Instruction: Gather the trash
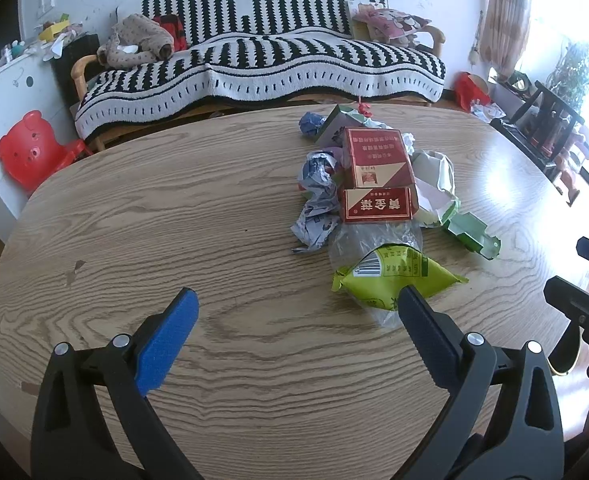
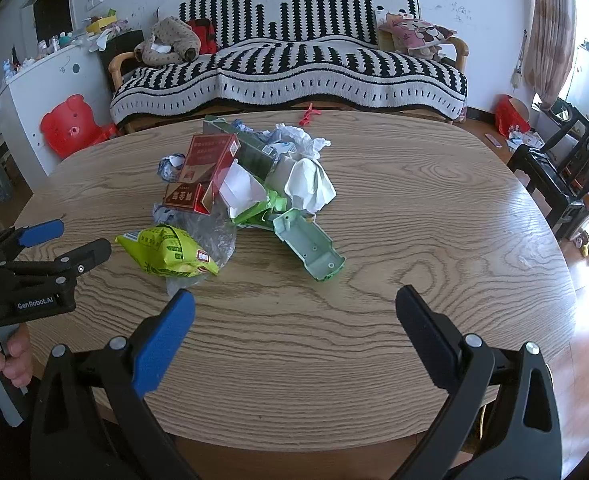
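Both tongs hover spread and empty over the table [image 1: 174, 216]: left tongs [image 1: 298, 312], right tongs [image 2: 294, 308]. The trash pile [image 2: 246, 192] lies just ahead, green packet [image 1: 394, 276] nearest the left tongs' right finger.

clear plastic bag [image 1: 368, 240] mostly hidden, perhaps crumpled, under green snack packet [image 1: 398, 272]

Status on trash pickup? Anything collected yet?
Done: nothing visibly collected; no bin in view. In hand: nothing; left gripper and right gripper are both open and empty above the table. Left: the whole pile, including green snack bag, red box, green plastic shell, crumpled paper.
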The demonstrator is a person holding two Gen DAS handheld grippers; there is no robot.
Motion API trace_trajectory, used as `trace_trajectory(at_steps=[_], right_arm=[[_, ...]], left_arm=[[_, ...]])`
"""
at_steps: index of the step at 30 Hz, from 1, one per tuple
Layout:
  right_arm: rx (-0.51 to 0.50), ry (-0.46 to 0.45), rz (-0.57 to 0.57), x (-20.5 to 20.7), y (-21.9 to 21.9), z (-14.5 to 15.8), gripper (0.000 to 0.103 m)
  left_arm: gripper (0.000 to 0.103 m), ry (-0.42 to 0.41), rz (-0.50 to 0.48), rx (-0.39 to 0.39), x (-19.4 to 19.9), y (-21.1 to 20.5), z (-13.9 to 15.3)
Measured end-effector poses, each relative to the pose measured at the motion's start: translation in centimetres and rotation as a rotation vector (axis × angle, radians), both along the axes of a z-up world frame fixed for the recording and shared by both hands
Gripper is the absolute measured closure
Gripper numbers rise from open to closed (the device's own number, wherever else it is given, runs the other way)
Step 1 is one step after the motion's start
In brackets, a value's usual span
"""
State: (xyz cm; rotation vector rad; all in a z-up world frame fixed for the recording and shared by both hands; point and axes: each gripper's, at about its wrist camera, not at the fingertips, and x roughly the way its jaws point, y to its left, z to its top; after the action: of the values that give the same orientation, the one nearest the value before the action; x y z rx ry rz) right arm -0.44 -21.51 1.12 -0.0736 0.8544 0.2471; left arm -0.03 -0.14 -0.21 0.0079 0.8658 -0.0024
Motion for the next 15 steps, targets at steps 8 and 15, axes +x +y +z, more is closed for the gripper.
trace_trajectory(at_steps=[8,15], right_arm=[[-0.001,0.0,0.0,0.0,0.0,0.0,0.006],[0.021,-0.004,0.019,0.4,-0.3,0.3,0.006]], left_arm=[[0.006,0.003,0.004,-0.01,0.0,0.0,-0.2],[0.006,0.006,-0.009,-0.028,1.4,0.8,0.0]])
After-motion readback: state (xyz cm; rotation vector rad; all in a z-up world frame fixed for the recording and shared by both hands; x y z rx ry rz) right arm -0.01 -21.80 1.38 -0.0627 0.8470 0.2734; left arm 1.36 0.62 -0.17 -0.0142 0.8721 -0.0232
